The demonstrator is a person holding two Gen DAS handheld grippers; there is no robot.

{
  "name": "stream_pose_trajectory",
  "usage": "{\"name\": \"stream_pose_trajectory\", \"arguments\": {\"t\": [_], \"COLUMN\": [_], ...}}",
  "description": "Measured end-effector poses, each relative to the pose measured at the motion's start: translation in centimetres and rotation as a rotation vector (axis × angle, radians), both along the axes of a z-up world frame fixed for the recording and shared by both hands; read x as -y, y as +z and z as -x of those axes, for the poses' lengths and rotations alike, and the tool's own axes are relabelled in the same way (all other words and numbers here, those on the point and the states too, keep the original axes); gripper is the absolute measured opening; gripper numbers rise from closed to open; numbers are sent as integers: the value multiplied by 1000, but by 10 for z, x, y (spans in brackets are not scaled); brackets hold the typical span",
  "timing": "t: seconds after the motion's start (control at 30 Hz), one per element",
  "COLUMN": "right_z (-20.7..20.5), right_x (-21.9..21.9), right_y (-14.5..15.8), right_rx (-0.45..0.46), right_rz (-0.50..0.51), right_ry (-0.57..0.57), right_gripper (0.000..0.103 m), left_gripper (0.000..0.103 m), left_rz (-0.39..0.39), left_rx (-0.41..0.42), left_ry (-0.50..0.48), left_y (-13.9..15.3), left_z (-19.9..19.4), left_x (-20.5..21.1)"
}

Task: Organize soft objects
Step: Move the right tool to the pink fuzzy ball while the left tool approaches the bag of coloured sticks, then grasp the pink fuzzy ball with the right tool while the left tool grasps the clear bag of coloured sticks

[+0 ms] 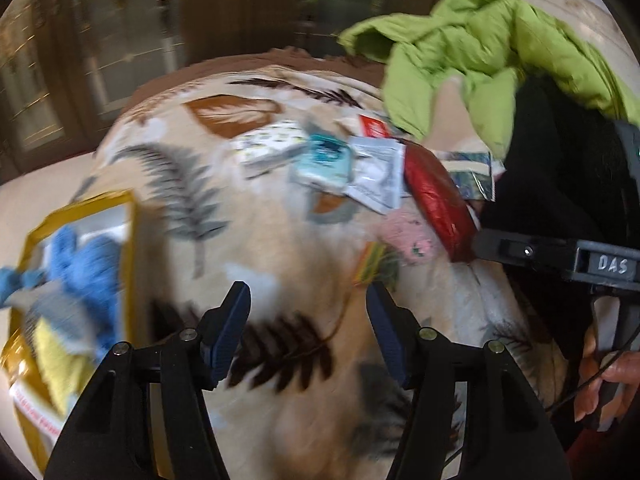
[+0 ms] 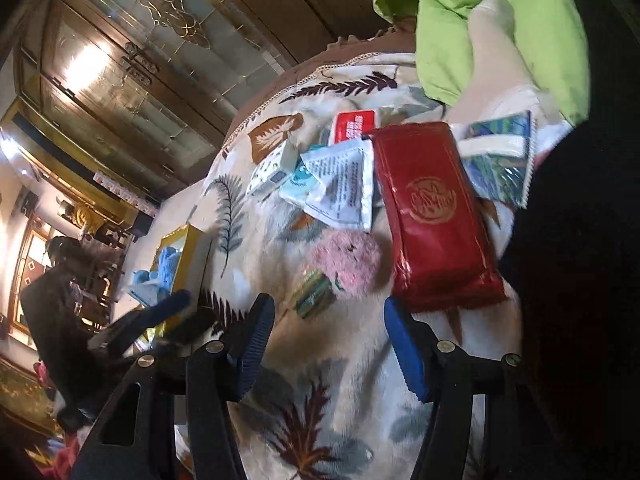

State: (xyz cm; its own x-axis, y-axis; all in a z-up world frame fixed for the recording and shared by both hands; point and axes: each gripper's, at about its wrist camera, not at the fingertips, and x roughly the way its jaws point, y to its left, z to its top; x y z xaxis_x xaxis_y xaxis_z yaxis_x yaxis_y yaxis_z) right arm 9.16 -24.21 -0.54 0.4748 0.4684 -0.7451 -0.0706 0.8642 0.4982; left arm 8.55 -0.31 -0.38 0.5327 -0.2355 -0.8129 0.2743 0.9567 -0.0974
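Note:
A pink fluffy item (image 2: 348, 260) (image 1: 408, 236) lies on the leaf-print blanket (image 1: 280, 240) beside a long red packet (image 2: 432, 216) (image 1: 436, 200) and a small striped packet (image 2: 314, 294) (image 1: 370, 264). My right gripper (image 2: 328, 312) is open and holds nothing, hovering just short of the striped packet and the red packet's near end. My left gripper (image 1: 308, 300) is open too, low over bare blanket, left of the striped packet. A gold box (image 1: 132, 240) (image 2: 188, 248) at the left holds blue cloth (image 1: 80, 264) and yellow cloth.
Beyond the pink item lie a white sachet (image 2: 340, 184), a teal pack (image 1: 324, 160), a patterned tissue pack (image 1: 268, 144), a red-and-white pack (image 2: 354, 124) and a blue-green packet (image 2: 500, 156). A lime-green jacket (image 1: 460, 52) and a black garment (image 2: 580, 240) crowd the right. Cabinets stand behind.

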Motion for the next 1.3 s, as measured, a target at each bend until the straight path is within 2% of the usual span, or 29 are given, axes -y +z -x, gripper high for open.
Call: {"name": "stream_pose_trajectory", "arguments": {"t": [0.2, 0.43, 0.6, 0.73, 0.83, 0.9, 0.93, 0.97, 1.07, 1.3], "right_z": [-31, -59, -67, -70, -70, -69, -69, -69, -66, -49], "right_x": [-19, -34, -37, -35, -35, -29, -26, -23, -20, -16], "right_y": [8, -15, -35, -40, -44, -47, -48, -48, -46, -30], "right_rx": [34, -46, -95, -99, -101, -104, -106, -106, -91, -78], "right_rz": [25, 96, 122, 133, 175, 163, 158, 152, 137, 42], "right_ry": [83, 130, 134, 130, 130, 112, 103, 95, 89, 83], "right_gripper": [60, 60, 62, 57, 40, 35, 31, 30, 29, 27], "left_gripper": [59, 59, 59, 59, 59, 51, 42, 33, 19, 16], "left_rz": [6, 11, 35, 40, 42, 33, 25, 25, 60, 126], "left_rx": [-11, -46, -87, -119, -138, -127, -124, -124, -131, -91], "left_ry": [-85, -206, -222, -213, -212, -212, -203, -192, -152, -114], "left_y": [-16, -27, -34, -44, -51, -53, -54, -55, -55, -40], "left_z": [-15, -21, -31, -41, -41, -41, -40, -40, -42, -27], "left_x": [25, 44, 53, 57, 59, 58, 57, 55, 44, 30]}}
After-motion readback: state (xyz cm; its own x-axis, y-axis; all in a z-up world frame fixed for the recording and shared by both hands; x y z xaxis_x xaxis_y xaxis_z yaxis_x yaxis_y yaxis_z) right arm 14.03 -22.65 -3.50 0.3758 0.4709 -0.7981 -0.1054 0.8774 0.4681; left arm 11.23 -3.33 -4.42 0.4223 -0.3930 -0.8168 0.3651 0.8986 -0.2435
